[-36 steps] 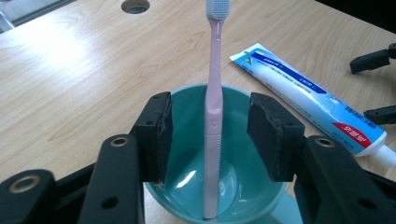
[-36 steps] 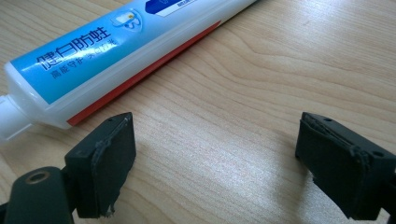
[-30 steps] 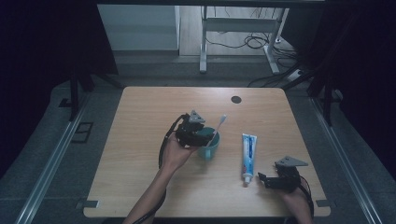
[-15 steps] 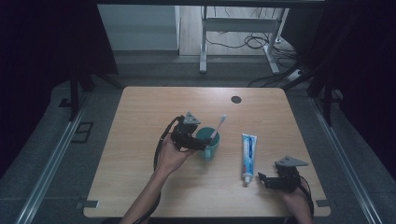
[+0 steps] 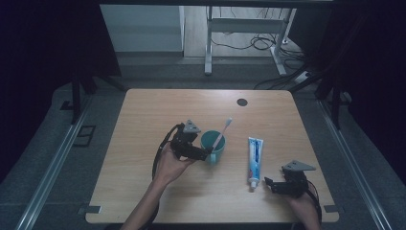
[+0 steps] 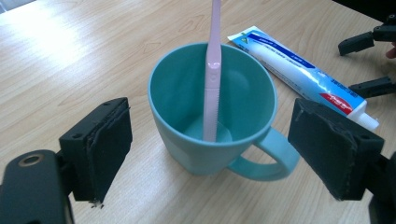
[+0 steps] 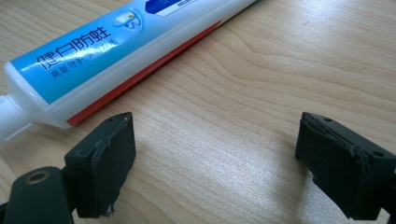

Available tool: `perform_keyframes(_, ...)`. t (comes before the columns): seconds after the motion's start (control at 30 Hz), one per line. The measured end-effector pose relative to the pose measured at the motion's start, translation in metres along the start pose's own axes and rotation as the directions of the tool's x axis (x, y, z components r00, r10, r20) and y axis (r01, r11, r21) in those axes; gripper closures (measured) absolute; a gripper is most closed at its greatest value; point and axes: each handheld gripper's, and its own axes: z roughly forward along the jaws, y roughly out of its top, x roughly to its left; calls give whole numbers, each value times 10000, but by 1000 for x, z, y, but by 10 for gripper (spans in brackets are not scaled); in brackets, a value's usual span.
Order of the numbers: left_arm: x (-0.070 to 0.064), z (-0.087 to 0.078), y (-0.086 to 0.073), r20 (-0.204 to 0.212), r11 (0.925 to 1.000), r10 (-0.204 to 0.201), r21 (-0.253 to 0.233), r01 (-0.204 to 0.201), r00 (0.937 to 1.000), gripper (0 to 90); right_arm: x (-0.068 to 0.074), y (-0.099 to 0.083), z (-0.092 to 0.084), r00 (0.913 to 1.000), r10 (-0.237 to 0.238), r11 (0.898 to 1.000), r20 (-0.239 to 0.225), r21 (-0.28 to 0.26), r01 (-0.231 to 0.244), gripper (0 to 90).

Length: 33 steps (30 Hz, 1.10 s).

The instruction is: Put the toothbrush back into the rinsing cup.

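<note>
On a light wooden table (image 5: 143,120), a teal mug (image 5: 213,146) stands just short of centre, a pink toothbrush (image 5: 222,130) upright inside it and leaning toward one o'clock. The left gripper (image 5: 207,154), at the mug's nine o'clock, has just been opening its jaws; they now stand apart on either side of the mug without pressing it, which looks like a release after setting it down. A blue-and-white toothpaste tube (image 5: 254,161) lies at the mug's three o'clock. The right gripper (image 5: 268,184), jaws apart and empty, rests by the tube's cap end; the next move probably calls for closing on the tube.
</note>
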Motion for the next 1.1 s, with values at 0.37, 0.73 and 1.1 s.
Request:
perform_keyframes(0.37, 0, -8, -14, -55, 9999, 40, 101, -40, 10000, 76, 0, 0, 0, 10000, -19, 10000, 4, -20, 19, 121)
perform_keyframes(0.73, -1, -15, -25, -162, 9995, 253, 181, -250, 9995, 25, 0, 0, 0, 10000, 0, 10000, -3, 8, 0, 121)
perform_keyframes(1.1, -1, -18, -39, -318, 9994, 236, 270, -228, 9992, 9, 0, 0, 0, 10000, -11, 10000, -9, 3, 11, 121)
